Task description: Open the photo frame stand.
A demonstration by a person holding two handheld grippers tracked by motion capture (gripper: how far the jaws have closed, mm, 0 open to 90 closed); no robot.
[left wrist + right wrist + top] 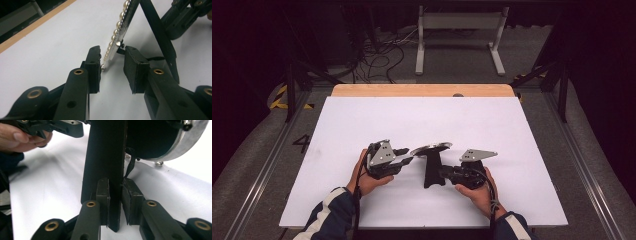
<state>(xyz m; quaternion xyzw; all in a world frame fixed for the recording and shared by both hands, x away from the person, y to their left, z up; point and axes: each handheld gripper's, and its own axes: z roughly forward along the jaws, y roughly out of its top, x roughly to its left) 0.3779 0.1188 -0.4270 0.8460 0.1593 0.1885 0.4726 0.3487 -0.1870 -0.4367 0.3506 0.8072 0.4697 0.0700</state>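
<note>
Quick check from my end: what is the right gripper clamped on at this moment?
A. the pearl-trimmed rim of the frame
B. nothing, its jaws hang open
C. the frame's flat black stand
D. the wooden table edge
C: in the right gripper view the right gripper has both pads pressed flat against the black stand, while the pearl rim sits between the left gripper's jaws.
</note>
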